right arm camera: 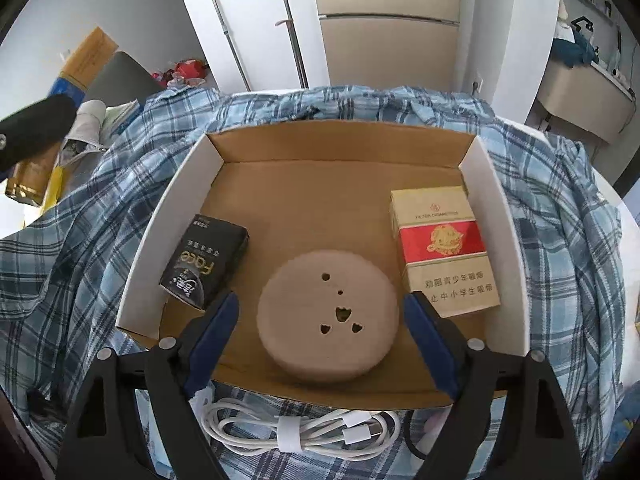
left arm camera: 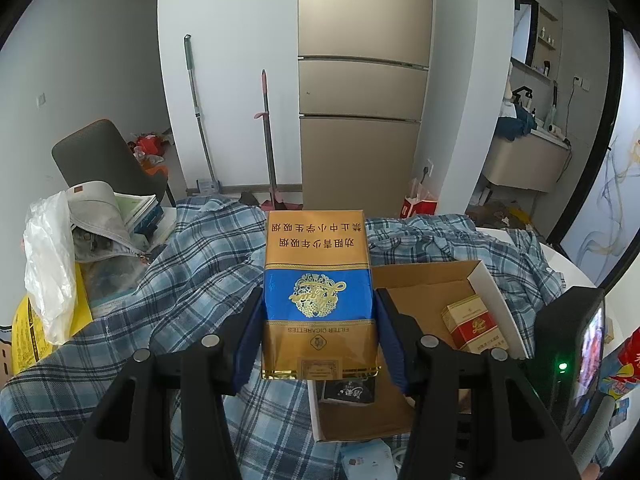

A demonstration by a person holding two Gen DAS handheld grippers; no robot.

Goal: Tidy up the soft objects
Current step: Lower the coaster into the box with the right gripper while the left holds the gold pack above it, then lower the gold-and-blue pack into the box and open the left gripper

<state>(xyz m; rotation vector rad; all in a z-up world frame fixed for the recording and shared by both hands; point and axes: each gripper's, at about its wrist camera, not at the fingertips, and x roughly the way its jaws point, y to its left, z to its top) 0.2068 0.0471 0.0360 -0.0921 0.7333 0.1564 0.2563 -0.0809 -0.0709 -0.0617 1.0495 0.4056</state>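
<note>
Left wrist view shows the left hand-held gripper clamped on a gold and blue cigarette pack, its blue pads pressing both long sides, the pack raised above a plaid shirt spread over the counter. A cardboard box lies just to the right and below, already holding a red cigarette pack and a black pack.

Right wrist view has the right hand-held gripper standing apart, its fingers on either side of a round beige sponge resting on the box floor; whether the pads touch it I cannot tell. A white cable lies coiled on the shirt just outside the box's near edge.

The step in hand looks like bringing the gold pack into the box. To do it well, carry it right over the bare floor between the black pack and the back wall, lower it flat, then release, keeping the squeeze light so the soft pack does not crumple. The other gripper should stay clear of that path.
</note>
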